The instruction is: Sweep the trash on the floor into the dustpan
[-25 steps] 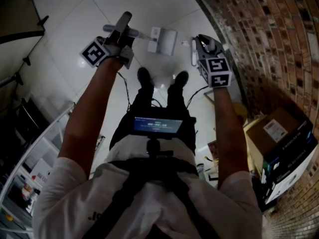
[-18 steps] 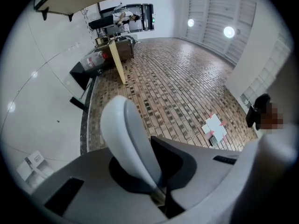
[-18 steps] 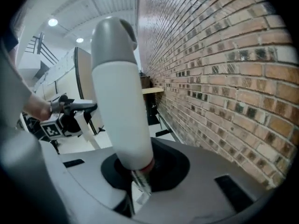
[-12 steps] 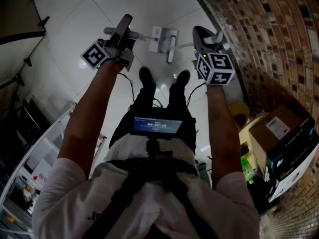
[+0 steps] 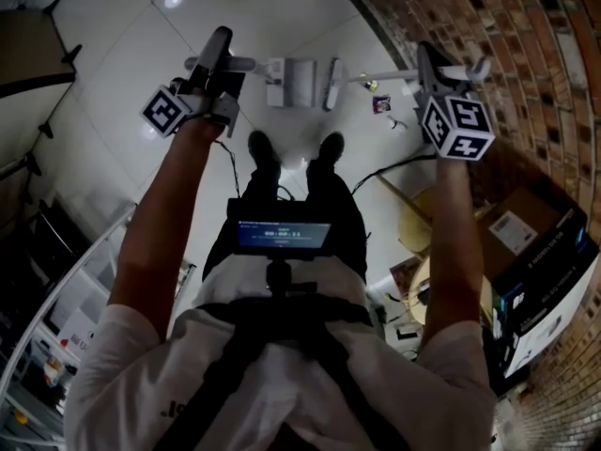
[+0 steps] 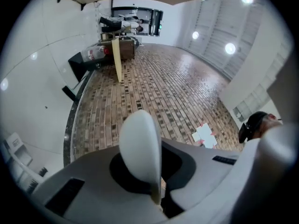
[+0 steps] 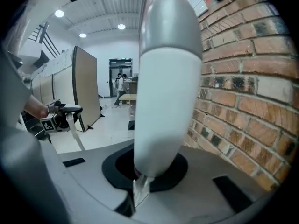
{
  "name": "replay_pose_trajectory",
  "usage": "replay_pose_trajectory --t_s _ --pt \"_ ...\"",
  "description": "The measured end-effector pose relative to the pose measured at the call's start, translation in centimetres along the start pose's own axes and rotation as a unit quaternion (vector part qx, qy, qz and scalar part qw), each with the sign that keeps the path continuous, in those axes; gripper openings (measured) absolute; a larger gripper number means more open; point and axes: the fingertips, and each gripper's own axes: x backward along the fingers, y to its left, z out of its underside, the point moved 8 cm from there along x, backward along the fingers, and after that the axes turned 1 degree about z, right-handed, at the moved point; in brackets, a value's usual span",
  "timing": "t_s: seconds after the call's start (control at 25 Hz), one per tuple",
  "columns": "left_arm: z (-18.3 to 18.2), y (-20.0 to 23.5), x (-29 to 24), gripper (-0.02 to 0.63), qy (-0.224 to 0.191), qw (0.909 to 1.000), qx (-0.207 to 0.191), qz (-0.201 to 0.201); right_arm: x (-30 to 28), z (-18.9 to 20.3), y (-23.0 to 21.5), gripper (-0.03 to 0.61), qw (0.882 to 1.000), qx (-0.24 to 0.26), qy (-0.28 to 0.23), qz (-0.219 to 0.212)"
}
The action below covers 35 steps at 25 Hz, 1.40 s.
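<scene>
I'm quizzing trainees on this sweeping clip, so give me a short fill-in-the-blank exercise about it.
1. The left claw is shut on the ___.
2. The right claw is shut on the ___.
3. The wall beside the right claw is made of ___.
Missing words: dustpan; broom; brick.

Head view looks steeply down from above the person onto the floor [image 5: 122, 54], brick wall [image 5: 507, 26] from 12 to 4 o'clock. Left gripper view, rolled, sits just behind its jaws and faces that brick wall [image 6: 163, 87]. Right gripper view looks along the brick wall [image 7: 247, 92] at 3 o'clock, with the left gripper [image 7: 69, 110] at 9 o'clock; head view has that left gripper [image 5: 216, 53] at 11 o'clock
</scene>
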Motion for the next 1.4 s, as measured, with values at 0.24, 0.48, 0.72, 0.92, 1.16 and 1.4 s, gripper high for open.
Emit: replay_pose_trajectory --t_s 0.24,0.48,0.72,0.92,1.16,1.4 --pt "1.6 -0.2 -1.6 0.000 0.041 0.9980 -0.043 -0.022 -0.7 -0.8 -3.5 0.006 0.995 0.101 0.016 -0.020" --pt "1.6 0.2 -1.6 0.000 0.043 0.9968 -0.052 -0.041 -1.0 -1.5 -5.0 0.005 0.981 0.185 0.024 -0.047" --pt "1.4 0.4 -1.5 0.002 0.032 0.9960 -0.066 -0.051 -3.0 5.6 -6.9 0.009 0.988 0.124 0.076 -0.044" --pt "1.7 0.3 -2.0 0.002 0.031 0.9982 -0.041 -0.030 -3.2 8.0 -10.4 0.014 0.998 -0.029 0.048 0.021" --pt "2.2 0.7 -1.9 0.002 0.050 0.9987 -0.007 -0.007 -4.9 6.5 -10.1 0.018 0.993 -0.089 0.017 0.071" --pt "0.8 1.2 -1.6 0.002 0.070 0.9975 0.011 -0.007 -7.1 4.5 -4.3 0.020 0.993 -0.103 0.003 0.066"
